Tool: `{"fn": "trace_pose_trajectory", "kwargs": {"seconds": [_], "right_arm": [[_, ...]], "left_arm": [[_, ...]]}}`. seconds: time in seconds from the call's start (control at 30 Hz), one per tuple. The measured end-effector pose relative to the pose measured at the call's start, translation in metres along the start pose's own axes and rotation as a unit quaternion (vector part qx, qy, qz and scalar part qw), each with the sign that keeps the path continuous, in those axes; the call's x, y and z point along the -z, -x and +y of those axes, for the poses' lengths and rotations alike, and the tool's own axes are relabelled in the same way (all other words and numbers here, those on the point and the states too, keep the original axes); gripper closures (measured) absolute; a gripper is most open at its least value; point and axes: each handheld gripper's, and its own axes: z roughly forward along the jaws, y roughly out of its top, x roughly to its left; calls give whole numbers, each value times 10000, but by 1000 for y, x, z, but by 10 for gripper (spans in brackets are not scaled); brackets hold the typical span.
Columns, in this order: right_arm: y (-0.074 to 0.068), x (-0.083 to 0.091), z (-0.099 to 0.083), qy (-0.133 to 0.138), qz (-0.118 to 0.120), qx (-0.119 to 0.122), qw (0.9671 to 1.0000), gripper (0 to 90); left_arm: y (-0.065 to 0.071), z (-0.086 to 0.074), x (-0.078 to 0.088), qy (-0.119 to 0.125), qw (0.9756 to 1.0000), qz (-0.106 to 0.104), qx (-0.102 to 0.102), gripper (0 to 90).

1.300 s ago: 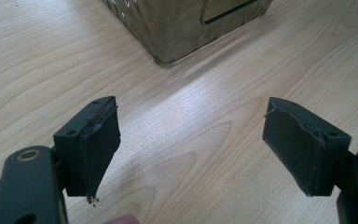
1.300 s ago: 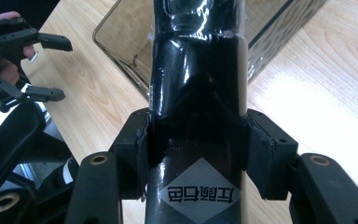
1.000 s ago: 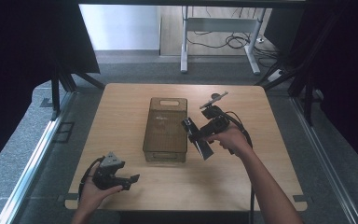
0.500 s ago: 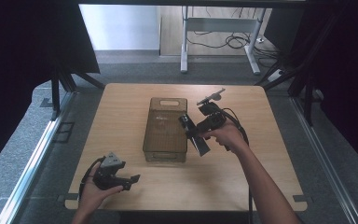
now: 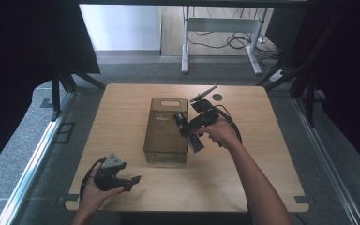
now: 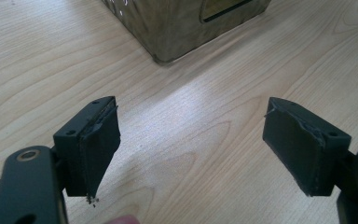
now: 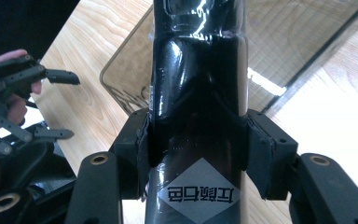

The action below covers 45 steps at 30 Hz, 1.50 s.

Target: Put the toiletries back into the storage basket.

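A smoky brown see-through box (image 5: pixel 165 129) with a handle slot in its lid lies in the middle of the wooden table (image 5: pixel 262 164). My right gripper (image 5: pixel 191 130) is shut on a glossy black bottle (image 5: pixel 188 131) and holds it tilted above the box's right edge. In the right gripper view the bottle (image 7: pixel 198 84) runs up between both pads, with a grey diamond label low on it and the box lid (image 7: pixel 289 42) behind. My left gripper (image 5: pixel 132 181) rests open near the front left corner; its jaws (image 6: pixel 191 144) stand wide over bare wood, the box corner (image 6: pixel 182 23) ahead.
A small dark round spot (image 5: pixel 218 97) lies on the table behind the right hand. The left hand and its gripper (image 7: pixel 37 102) appear at the left of the right gripper view. Beyond the table stand a desk frame (image 5: pixel 220 28) and floor cables; dark curtains flank both sides.
The right gripper has carried the black bottle leftward and slightly away, from beside the box to over its right edge. The left gripper has stayed put.
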Motion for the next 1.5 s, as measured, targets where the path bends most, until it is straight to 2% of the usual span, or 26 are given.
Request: {"fn": "trace_pose_trajectory", "kwargs": {"seconds": [0.3,0.63,1.0,1.2,1.5], "right_arm": [[-1,-13,13,-46,35,-55,10000,472],[-8,-27,31,-55,82,-136,9999,473],[-13,-48,45,-54,61,-329,9994,473],[-14,-61,51,-150,110,-432,9989,472],[-14,-80,56,-223,30,-667,9975,473]], "left_arm": [[-1,0,0,-6,10000,-3,-30,191],[-2,0,1,3,10000,-1,-39,191],[-2,0,2,56,10000,-5,-8,191],[-2,0,2,48,10000,-21,-30,191],[-1,0,2,62,10000,-36,-21,191]]}}
